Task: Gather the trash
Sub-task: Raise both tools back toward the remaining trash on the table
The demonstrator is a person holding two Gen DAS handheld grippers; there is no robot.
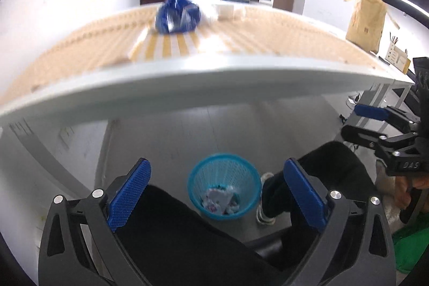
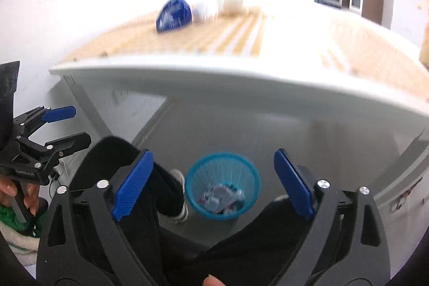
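A crumpled blue wrapper [image 1: 177, 15] lies on the far part of the table [image 1: 187, 82]; it also shows in the right wrist view [image 2: 174, 14]. A teal mesh bin [image 1: 224, 188] stands on the floor under the table edge, with crumpled paper and wrappers inside; it also shows in the right wrist view [image 2: 222, 185]. My left gripper [image 1: 217, 173] is open and empty, held above the bin, below table height. My right gripper [image 2: 213, 165] is open and empty, also above the bin. Each gripper shows at the edge of the other's view.
A striped beige mat [image 1: 171, 44] covers the table. A white box [image 1: 225, 10] stands behind the wrapper. A brown paper bag [image 1: 366, 19] stands at the table's right. The person's black-clad legs [image 1: 316, 173] and a shoe flank the bin.
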